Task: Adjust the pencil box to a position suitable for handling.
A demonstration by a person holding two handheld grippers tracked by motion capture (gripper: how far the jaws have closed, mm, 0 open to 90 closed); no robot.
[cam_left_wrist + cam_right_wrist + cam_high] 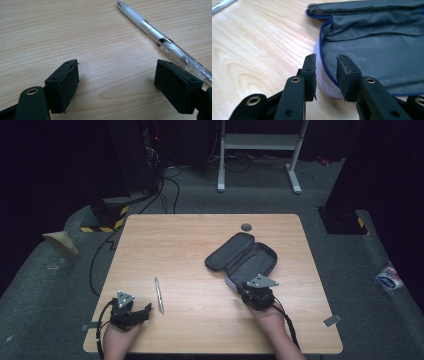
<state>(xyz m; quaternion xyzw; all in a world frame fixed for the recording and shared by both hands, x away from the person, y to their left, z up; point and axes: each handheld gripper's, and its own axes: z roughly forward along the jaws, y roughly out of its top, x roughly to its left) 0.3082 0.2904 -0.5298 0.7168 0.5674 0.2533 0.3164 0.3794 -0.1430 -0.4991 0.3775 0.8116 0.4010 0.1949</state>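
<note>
Resting low on the table (200,240), my left gripper (131,312) has its jaws spread wide with nothing between them; the pen (160,40) lies on the wood just beside the right-hand jaw, apart from it. My right gripper (326,75) sits at the near edge of the open case (242,256), jaws narrowed either side of its pale rim and blue zip (324,60); I cannot tell whether they are actually pinching it
</note>
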